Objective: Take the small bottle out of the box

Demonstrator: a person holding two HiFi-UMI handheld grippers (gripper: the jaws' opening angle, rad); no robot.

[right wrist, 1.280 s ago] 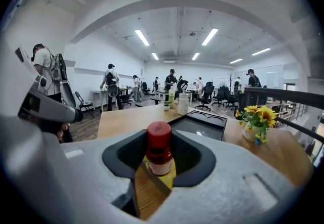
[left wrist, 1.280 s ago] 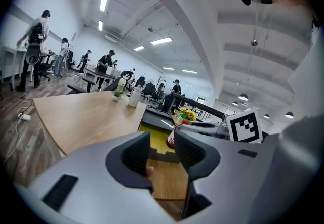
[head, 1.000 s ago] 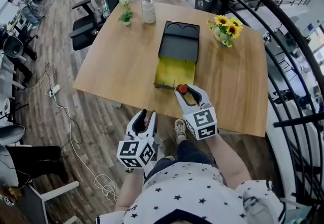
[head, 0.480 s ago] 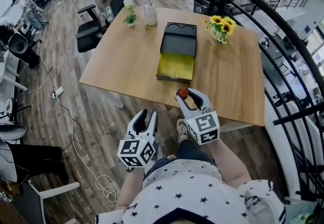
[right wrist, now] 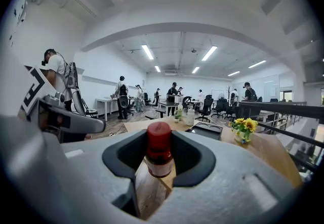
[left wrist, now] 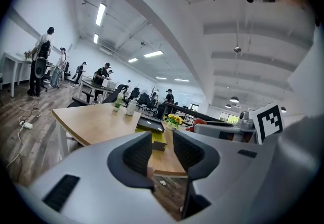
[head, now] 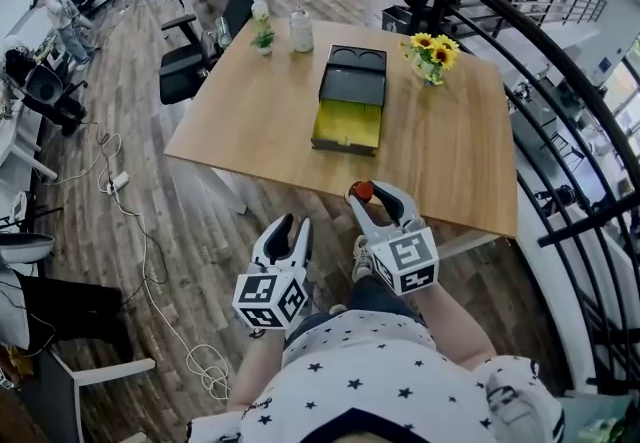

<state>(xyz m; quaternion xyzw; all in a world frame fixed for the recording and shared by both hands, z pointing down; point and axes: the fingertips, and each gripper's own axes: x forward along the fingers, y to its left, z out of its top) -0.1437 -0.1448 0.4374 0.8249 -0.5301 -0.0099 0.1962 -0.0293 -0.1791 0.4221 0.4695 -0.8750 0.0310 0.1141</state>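
The small bottle [head: 365, 191], with a red cap, stands upright between the pads of my right gripper [head: 372, 193], which is shut on it near the table's front edge. In the right gripper view the bottle [right wrist: 158, 151] fills the gap of the right gripper [right wrist: 159, 160]. The black box [head: 351, 91] with its yellow drawer pulled out lies in the middle of the wooden table [head: 250, 121]. My left gripper [head: 291, 229] hangs lower left over the floor. The left gripper [left wrist: 162, 151] holds nothing and its jaws are closing slightly, with the box [left wrist: 151, 125] seen beyond them.
A vase of sunflowers [head: 430, 53] stands at the table's back right. A white jar [head: 300, 30] and a small potted plant [head: 263, 37] stand at the back left. An office chair [head: 190, 71] is left of the table, cables [head: 120, 181] lie on the floor, and a black railing [head: 560, 121] runs along the right.
Both grippers have drawn back from the table, so the box now lies farther off. The bottle stays in the right gripper. The left gripper's jaws have narrowed a little.
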